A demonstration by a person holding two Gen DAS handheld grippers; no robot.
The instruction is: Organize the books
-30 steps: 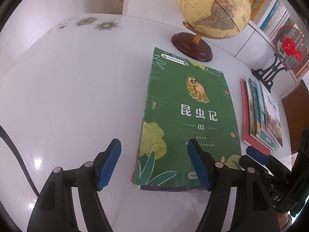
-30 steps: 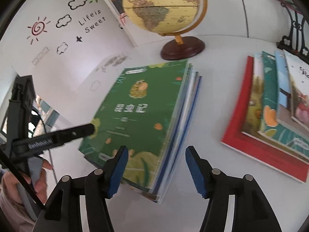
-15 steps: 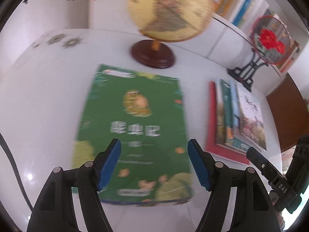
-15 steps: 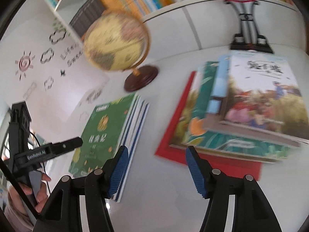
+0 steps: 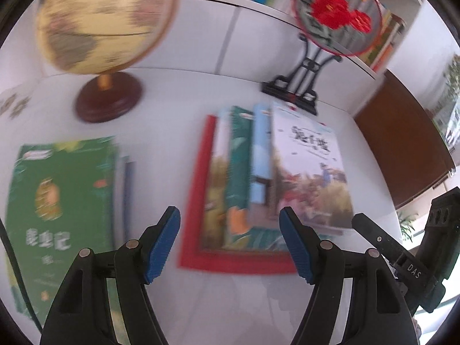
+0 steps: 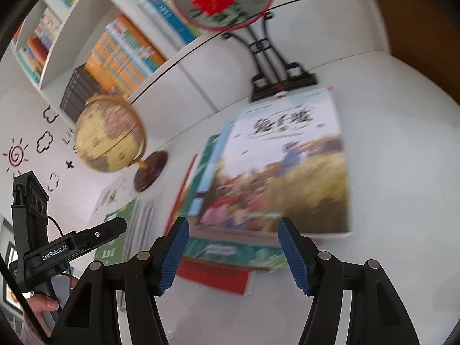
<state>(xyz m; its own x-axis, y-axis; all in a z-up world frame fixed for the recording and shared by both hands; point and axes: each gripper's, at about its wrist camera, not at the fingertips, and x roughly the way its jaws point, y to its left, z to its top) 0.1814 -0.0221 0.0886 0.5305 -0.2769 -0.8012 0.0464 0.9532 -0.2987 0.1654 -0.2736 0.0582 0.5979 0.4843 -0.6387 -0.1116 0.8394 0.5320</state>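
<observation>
On the white table (image 5: 178,92) lie two piles of books. A green-covered pile (image 5: 57,187) lies at the left. To its right is a fanned pile with a red book (image 5: 201,172) underneath and a white-topped picture book (image 5: 307,166) uppermost. My left gripper (image 5: 230,224) hovers open above the fanned pile's near edge, touching nothing. In the right wrist view the right gripper (image 6: 233,230) hangs over the picture book (image 6: 287,172), its jaws opening with nothing between them. The green pile (image 6: 118,230) shows at its lower left.
A globe (image 5: 100,20) on a dark wooden base stands at the back left. A round red-flower ornament (image 5: 336,17) on a black stand sits behind the fanned pile. A white bookshelf (image 6: 120,54) full of books runs along the back. A hand (image 6: 43,304) holds the left gripper's handle.
Both grippers have swung rightwards from over the green pile to over the fanned pile. The books have not moved. Nothing was taken hold of.
</observation>
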